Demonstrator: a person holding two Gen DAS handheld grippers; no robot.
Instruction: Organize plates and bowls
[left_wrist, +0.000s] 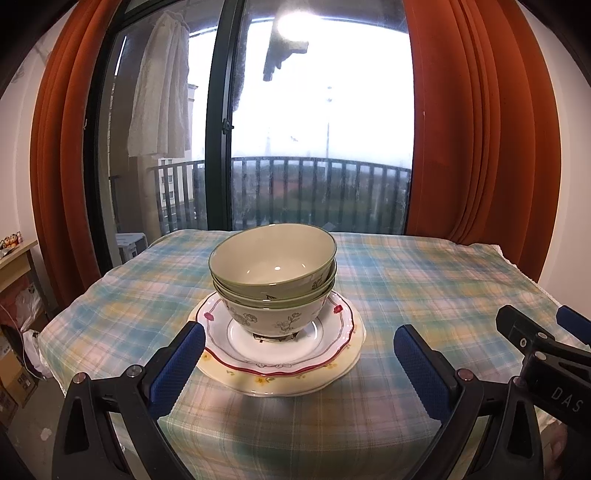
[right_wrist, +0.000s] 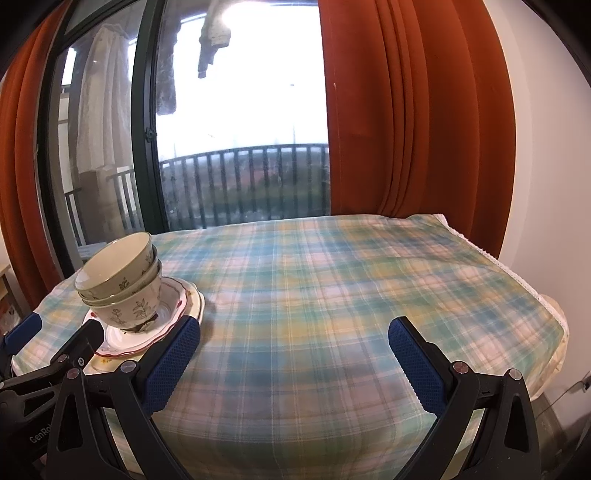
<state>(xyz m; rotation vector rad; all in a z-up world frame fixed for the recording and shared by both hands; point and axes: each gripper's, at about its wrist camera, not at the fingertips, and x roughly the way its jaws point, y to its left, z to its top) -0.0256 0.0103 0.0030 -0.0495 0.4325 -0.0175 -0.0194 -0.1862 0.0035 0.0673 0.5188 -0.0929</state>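
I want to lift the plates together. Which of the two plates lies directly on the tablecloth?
The cream plate with yellow flowers, the wider one. The red-rimmed plate lies on top of it and carries the bowl stack.

We saw a table (left_wrist: 424, 288) covered by a plaid cloth (right_wrist: 332, 295) in pale blue, yellow and pink, with a lace hem at its right edge. Only one thing lay directly on the cloth: a cream plate (left_wrist: 325, 380) with yellow flowers, near the front left, carrying the rest of the stack.
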